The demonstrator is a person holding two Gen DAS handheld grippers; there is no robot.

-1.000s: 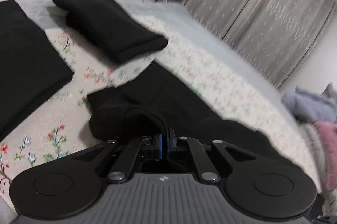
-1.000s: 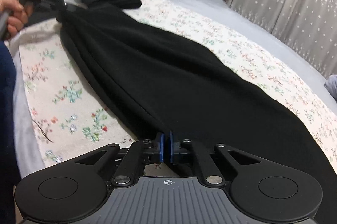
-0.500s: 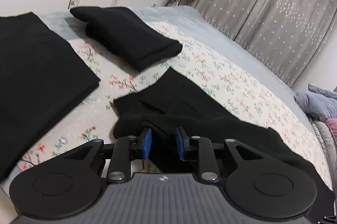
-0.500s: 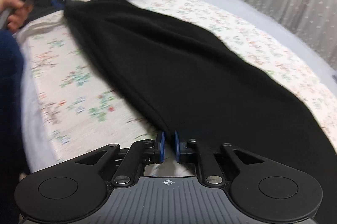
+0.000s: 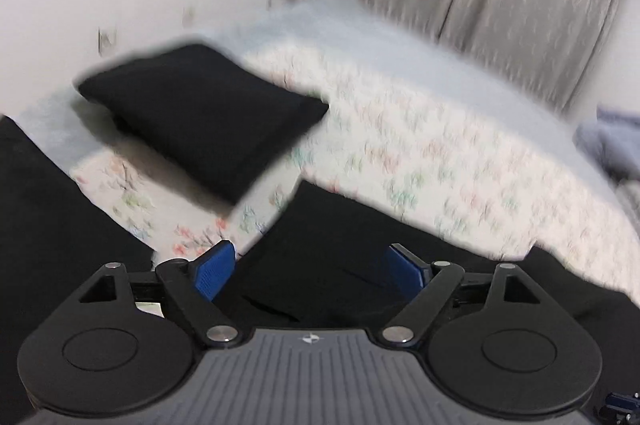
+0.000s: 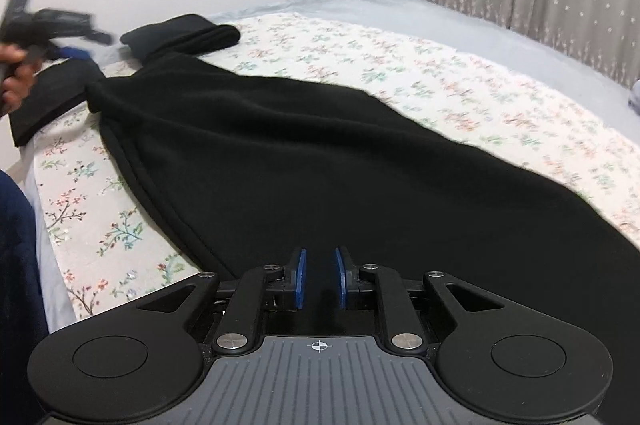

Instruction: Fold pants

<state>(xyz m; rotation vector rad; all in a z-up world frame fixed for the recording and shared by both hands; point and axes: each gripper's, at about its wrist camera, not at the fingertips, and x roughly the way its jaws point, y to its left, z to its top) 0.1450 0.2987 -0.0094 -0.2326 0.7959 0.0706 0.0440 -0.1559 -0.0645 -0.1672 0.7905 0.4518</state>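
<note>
**A:** How do the pants look from where you stand?

**B:** The pants (image 6: pixel 320 161) are black and soft, laid out in one long strip across my floral bedspread (image 6: pixel 460 93). They run from the near edge of the bedspread, right under my right gripper (image 6: pixel 319 279), away towards the far left corner. The cloth is broad near me and narrows to a bunched end. One long edge shows a neat seam line. A few shallow folds ripple along the middle.

**A:** And that far end?

**B:** It lies loose on the bedspread, just below my left gripper (image 5: pixel 308 267). Its jaws have just been opening and now stand wide, the blue pads (image 5: pixel 210 269) well apart, nothing pinched between them. That view is blurred.

**A:** What about your right one?

**B:** Its jaws have just been opening too, but only a little. There is a narrow gap, the pads are not pressing, and the black cloth lies beneath them. It tilts down towards the bedspread.

**A:** Where is your left hand (image 6: pixel 14 73)?

**B:** At the far left of the bedspread, above the narrow end of the pants, wrapped round the gripper's handle.

**A:** Anything else on the bedspread?

**B:** A folded black garment (image 5: pixel 204 113) beyond the pants, and a flat black cloth (image 5: pixel 52 225) at the left.
</note>
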